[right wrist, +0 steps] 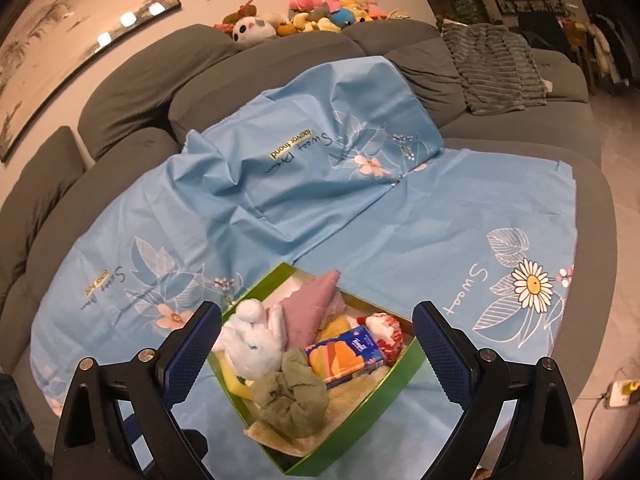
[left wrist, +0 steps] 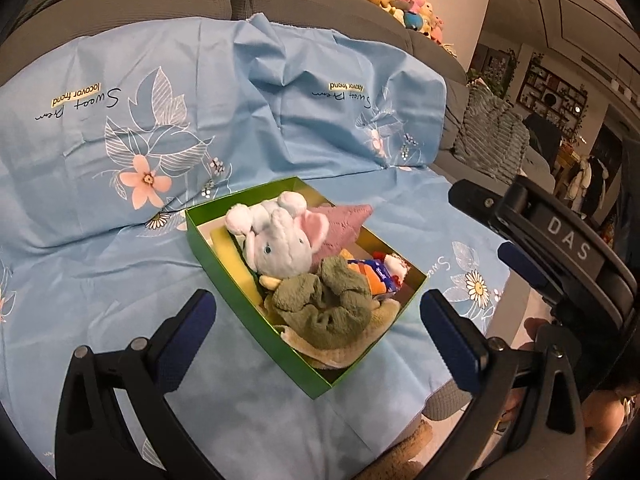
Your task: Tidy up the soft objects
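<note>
Left gripper (left wrist: 318,316): jaws wide apart, empty.
Right gripper (right wrist: 318,346): jaws wide apart, empty.
Green box (left wrist: 256,312): on sofa's blue sheet (left wrist: 100,260), near front edge.

The green box (right wrist: 362,416) sits on the blue floral sheet (right wrist: 400,248), packed nearly to its rim: grey plush mouse (right wrist: 252,350) at 9 o'clock, pink cloth (right wrist: 314,306) at 12, tissue pack (right wrist: 346,354) and red-white toy (right wrist: 384,332) toward 2, crumpled green cloth (right wrist: 292,396) at 6. Little room remains inside. Around the box the sheet lies bare, widest toward 3 o'clock. At 12 the sheet rises over the sofa backrest (right wrist: 224,72), closing that side.
</note>
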